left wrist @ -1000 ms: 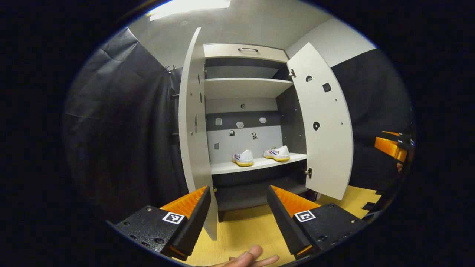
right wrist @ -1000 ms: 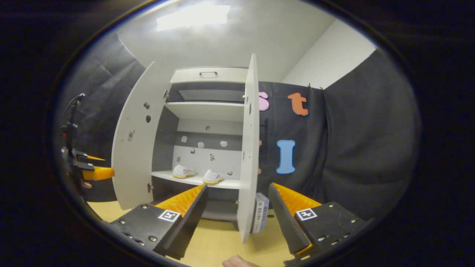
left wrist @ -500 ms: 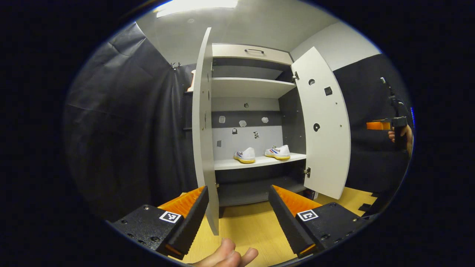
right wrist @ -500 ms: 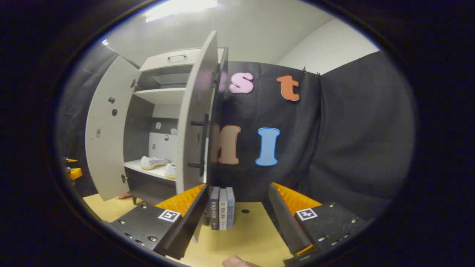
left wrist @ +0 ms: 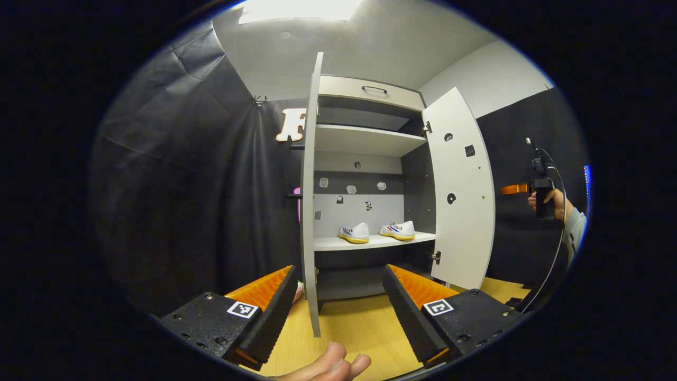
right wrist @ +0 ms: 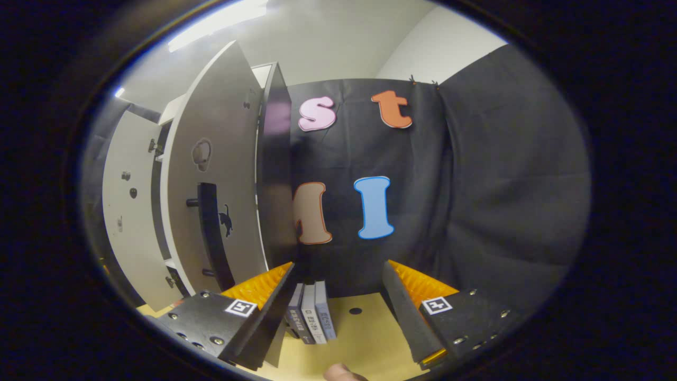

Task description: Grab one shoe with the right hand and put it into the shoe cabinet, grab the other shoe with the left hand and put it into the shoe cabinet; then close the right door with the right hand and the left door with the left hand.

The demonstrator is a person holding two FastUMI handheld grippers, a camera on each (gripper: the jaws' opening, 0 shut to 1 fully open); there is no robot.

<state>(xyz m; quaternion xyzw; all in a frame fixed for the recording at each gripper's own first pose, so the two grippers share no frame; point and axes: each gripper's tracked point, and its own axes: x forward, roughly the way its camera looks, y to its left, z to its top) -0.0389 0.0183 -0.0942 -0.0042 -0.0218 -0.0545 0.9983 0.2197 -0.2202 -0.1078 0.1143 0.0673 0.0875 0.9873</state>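
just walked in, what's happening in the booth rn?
A person is working a shoe cabinet with a handheld gripper in each hand. Both white shoes already sit side by side on a shelf inside. Both doors are open. The right gripper is open, out beyond the right door, facing its outer side and dark handle, not touching it. The left gripper is open and empty, with the left door edge-on ahead of it. Door closing is what remains.

Left gripper view faces the open cabinet (left wrist: pixel 365 174) from afar; right gripper view sits nearer its right door (right wrist: pixel 222 180), sharing both doors.
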